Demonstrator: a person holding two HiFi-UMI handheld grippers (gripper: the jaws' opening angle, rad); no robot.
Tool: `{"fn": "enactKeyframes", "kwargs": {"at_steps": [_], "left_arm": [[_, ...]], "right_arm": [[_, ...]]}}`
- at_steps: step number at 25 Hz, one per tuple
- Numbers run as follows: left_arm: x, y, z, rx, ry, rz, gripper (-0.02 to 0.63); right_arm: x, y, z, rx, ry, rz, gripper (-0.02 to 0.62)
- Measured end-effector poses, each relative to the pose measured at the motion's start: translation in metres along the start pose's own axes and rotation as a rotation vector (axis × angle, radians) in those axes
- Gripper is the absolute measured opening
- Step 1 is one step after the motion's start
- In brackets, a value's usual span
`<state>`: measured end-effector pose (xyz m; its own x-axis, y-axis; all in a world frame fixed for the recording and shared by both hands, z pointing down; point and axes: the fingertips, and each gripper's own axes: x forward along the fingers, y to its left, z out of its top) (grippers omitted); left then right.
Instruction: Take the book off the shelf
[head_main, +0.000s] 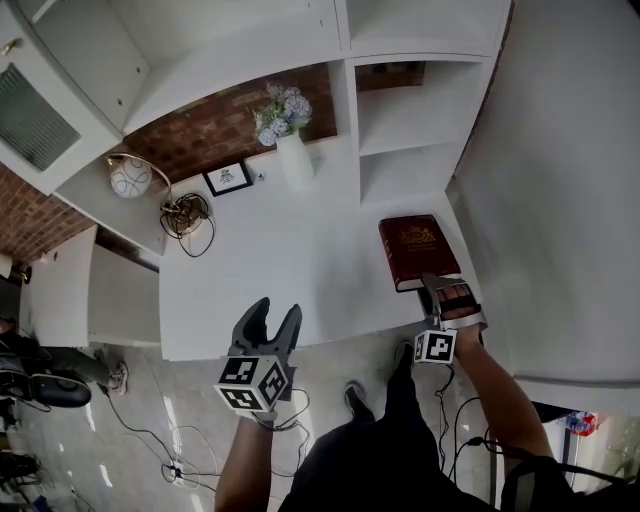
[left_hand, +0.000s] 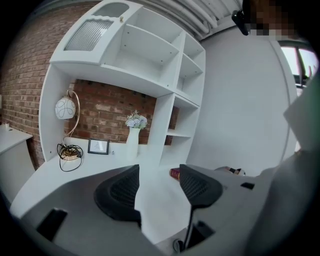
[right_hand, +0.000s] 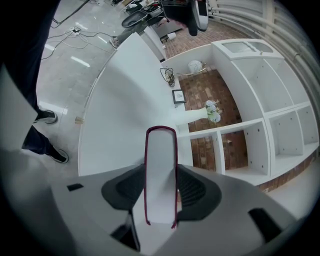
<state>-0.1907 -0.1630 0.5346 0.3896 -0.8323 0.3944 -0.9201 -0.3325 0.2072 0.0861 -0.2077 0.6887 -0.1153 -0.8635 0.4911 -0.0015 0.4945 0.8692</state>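
Note:
A dark red book (head_main: 418, 250) with a gold emblem lies cover up over the right part of the white desk (head_main: 280, 270), below the empty shelf compartments (head_main: 410, 130). My right gripper (head_main: 447, 295) is shut on its near edge. In the right gripper view the book (right_hand: 160, 175) stands edge-on, white pages between maroon covers, and both pads press on the covers. I cannot tell whether the book rests on the desk or hangs just above it. My left gripper (head_main: 270, 320) is open and empty at the desk's front edge; its view shows the book (left_hand: 174, 173) small beyond its jaws.
At the back of the desk stand a white vase of flowers (head_main: 293, 150), a small picture frame (head_main: 228, 178), a globe lamp (head_main: 130, 177) and a coiled cable (head_main: 185, 215). A white wall bounds the right side. Cables lie on the floor by the person's feet.

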Motion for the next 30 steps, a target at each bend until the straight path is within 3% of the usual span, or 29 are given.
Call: {"fn": "enactKeyframes", "kwargs": {"at_steps": [5, 7, 10, 16, 25, 30], "left_arm": [[0.000, 0.003, -0.009, -0.008, 0.015, 0.012, 0.250], [0.001, 0.002, -0.013, -0.015, 0.021, 0.012, 0.250], [-0.001, 0.001, -0.017, -0.025, 0.029, 0.008, 0.249], [-0.001, 0.010, -0.023, -0.036, 0.036, 0.025, 0.249], [0.002, 0.008, -0.011, -0.045, 0.004, 0.014, 0.249], [0.008, -0.001, 0.013, -0.038, -0.039, -0.012, 0.249]], "right_arm": [[0.005, 0.015, 0.007, -0.004, -0.017, 0.008, 0.201], [0.008, 0.028, 0.011, 0.018, -0.018, 0.061, 0.207], [0.010, 0.046, 0.017, 0.084, -0.036, 0.155, 0.275], [0.018, 0.062, 0.025, 0.124, -0.056, 0.221, 0.273], [-0.001, 0.015, 0.046, 0.248, -0.127, 0.165, 0.262], [-0.020, -0.059, 0.054, 0.341, -0.179, 0.024, 0.213]]}}
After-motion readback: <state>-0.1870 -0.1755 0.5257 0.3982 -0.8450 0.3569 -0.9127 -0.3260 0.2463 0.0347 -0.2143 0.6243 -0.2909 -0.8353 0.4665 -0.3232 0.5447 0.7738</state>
